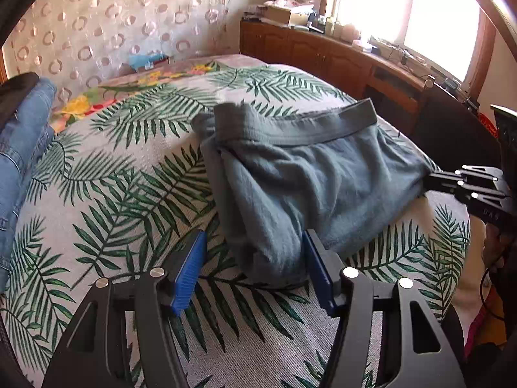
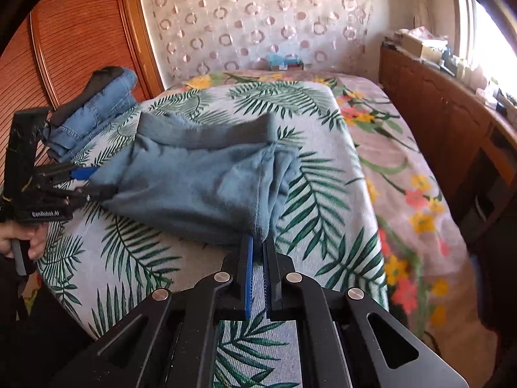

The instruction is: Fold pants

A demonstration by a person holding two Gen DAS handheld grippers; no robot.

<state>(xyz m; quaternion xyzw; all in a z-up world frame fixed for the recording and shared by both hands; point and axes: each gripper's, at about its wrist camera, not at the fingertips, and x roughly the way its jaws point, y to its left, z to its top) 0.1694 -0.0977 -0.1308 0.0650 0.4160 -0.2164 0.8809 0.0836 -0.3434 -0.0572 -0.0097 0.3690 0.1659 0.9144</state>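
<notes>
While right tongs (image 2: 258, 242) pinch pants (image 2: 200, 177); left tongs (image 1: 255, 249) spread; "GenRobot.AI" label.

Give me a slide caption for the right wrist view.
Right claw pinching grey-blue pants on leaf-print bedspread.

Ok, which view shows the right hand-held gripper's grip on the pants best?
The right wrist view: the right hand-held gripper is shut on the edge of the grey-blue pants, seen close up. The left wrist view shows it small at the frame's right, pinching the same edge.
</notes>
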